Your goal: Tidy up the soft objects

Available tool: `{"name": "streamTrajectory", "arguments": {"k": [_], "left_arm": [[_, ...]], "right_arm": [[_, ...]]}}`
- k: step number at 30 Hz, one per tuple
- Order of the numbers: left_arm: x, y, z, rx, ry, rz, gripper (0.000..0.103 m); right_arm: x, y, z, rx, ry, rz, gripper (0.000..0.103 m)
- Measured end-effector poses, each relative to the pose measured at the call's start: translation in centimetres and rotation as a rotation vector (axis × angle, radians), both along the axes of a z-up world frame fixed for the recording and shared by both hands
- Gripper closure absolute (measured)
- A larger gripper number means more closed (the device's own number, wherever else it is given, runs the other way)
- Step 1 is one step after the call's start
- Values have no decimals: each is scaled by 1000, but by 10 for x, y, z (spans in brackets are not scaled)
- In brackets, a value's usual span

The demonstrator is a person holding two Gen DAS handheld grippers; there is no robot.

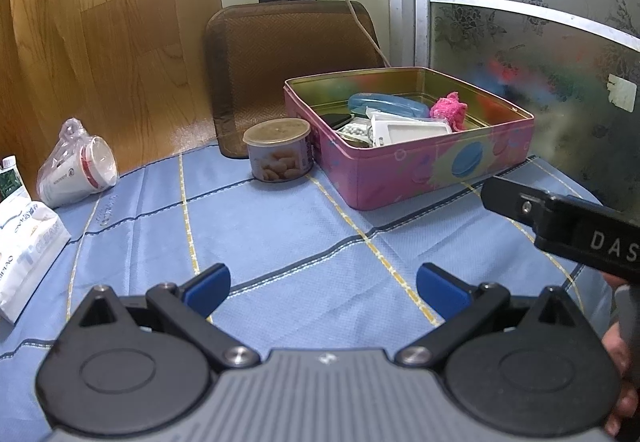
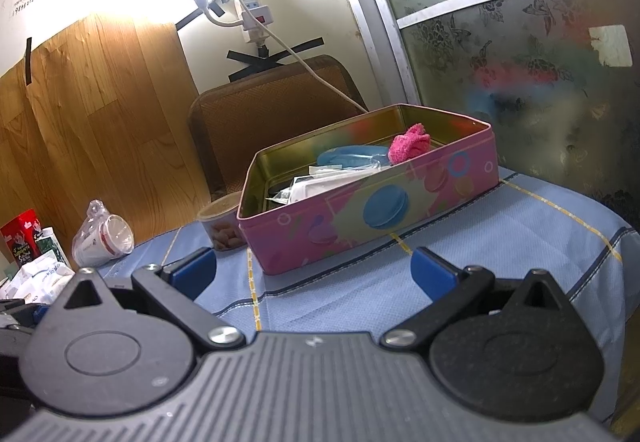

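Both tongs stood wide and held nothing. The left tongs [image 1: 323,284] hovered low over the worktop [image 1: 280,234], which was covered by a blue cloth with yellow and dark grid lines. The right tongs [image 2: 313,268] pointed at the pink tin [image 2: 372,217], with a stretch of bare cloth between them.

The pink fluffy cloth [image 1: 450,109], the one clearly soft item in view, lay inside the tin at its far right corner, beside a blue case [image 1: 386,105] and white packets [image 1: 408,129]. This arrangement fits either a stage after the cloth had been stowed or one before it was to be lifted out, and the views do not settle which. No next move can be specified on this evidence.

A nut can [image 1: 279,149] stood touching the tin's left wall. A bagged stack of cups [image 1: 80,169] lay on its side near the wood-panelled wall [image 1: 100,21]. A frosted floral door [image 1: 540,1] closed the right side, and a power strip [image 2: 252,9] hung on the rear wall.
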State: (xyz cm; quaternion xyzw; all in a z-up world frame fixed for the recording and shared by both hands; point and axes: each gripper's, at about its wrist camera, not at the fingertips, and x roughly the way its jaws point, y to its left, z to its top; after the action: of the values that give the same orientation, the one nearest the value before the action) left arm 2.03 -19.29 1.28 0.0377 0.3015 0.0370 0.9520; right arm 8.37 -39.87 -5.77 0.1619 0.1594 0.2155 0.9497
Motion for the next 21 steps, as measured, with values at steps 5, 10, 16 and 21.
{"name": "streamTrajectory", "arguments": {"k": [5, 10, 16, 21], "left_arm": [[-1, -1, 1, -2, -5, -6, 0], [-2, -3, 1, -3, -8, -8, 0], [-3, -3, 1, -2, -10, -7, 0], [-3, -3, 1, -3, -10, -7, 0]], "right_arm": [[0, 0, 0, 0, 1, -1, 0], [0, 0, 0, 0, 0, 1, 0], [0, 0, 0, 0, 0, 0, 0], [0, 0, 0, 0, 0, 2, 0]]}}
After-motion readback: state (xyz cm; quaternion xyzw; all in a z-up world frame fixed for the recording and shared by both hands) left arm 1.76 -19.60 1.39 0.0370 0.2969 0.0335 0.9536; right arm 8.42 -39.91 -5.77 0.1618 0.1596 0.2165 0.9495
